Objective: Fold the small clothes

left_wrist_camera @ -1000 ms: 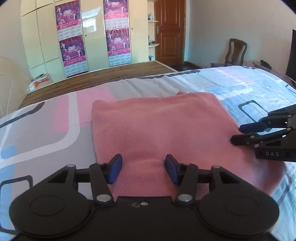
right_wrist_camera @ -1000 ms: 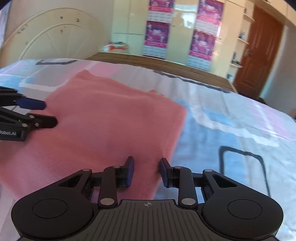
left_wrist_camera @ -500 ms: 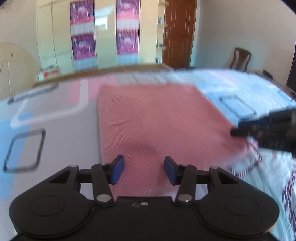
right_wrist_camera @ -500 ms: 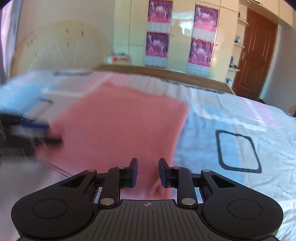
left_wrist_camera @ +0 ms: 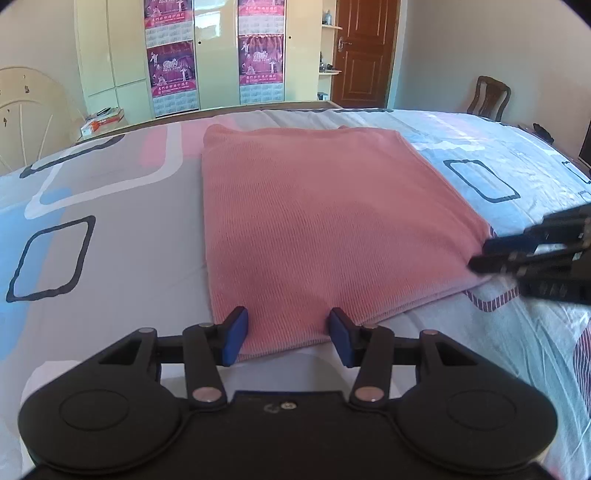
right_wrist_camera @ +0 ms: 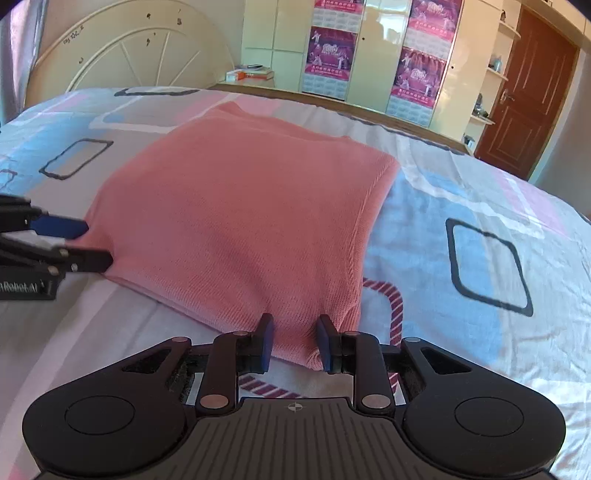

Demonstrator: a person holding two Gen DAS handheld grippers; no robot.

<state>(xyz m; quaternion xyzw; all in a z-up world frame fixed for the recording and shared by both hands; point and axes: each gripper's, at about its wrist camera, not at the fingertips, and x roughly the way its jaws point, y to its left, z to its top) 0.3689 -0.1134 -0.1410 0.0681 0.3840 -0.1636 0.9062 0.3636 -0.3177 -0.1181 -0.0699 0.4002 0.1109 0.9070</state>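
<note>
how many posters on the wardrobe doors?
4, in two stacked pairs on the cream wardrobe: upper-left magenta poster, lower-left, upper-right, lower-right. The top two are cut off by the frame; others may be out of view.

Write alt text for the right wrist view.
A folded pink knit garment lies flat on a patterned bedsheet, its near corner between the right gripper's blue-padded fingers. The left gripper reaches in at the garment's left edge.
</note>
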